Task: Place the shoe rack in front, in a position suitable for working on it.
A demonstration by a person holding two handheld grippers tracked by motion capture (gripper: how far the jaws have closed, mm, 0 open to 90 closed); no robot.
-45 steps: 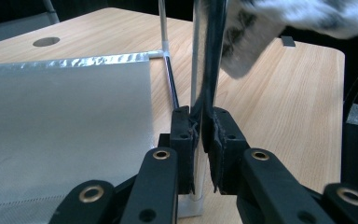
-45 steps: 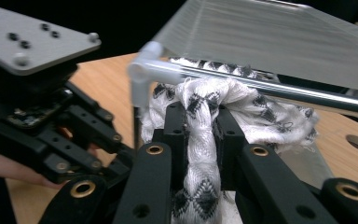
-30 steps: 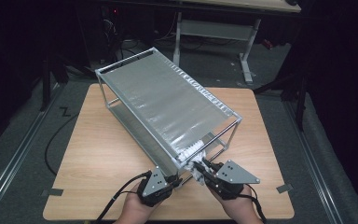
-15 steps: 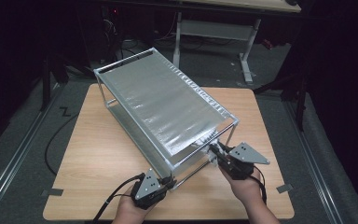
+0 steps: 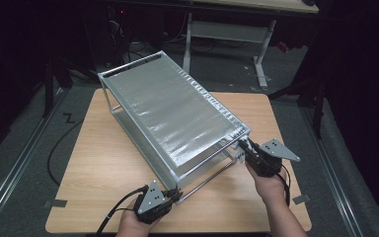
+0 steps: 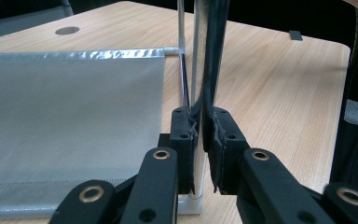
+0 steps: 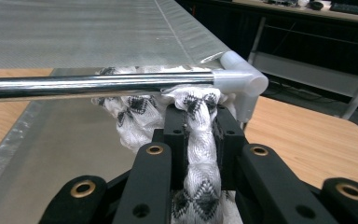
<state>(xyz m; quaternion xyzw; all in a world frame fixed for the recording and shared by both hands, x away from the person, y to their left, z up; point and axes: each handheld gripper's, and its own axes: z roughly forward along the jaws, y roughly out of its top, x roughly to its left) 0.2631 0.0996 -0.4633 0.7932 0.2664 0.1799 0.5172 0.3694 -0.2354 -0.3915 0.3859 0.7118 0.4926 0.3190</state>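
High view: the right gripper [image 5: 243,146] has slid along the rack's [image 5: 172,111] front rail from near the left corner to the right corner, so the wiping pass along that rail looks nearly finished; the left gripper [image 5: 174,196] has kept steadying the near left corner.

Left gripper view: its jaws pinch the upright pole [image 6: 199,70].

Right gripper view: its jaws clamp a patterned cloth [image 7: 193,116], pressed against the chrome rail [image 7: 98,84] beside the white corner joint [image 7: 242,77].
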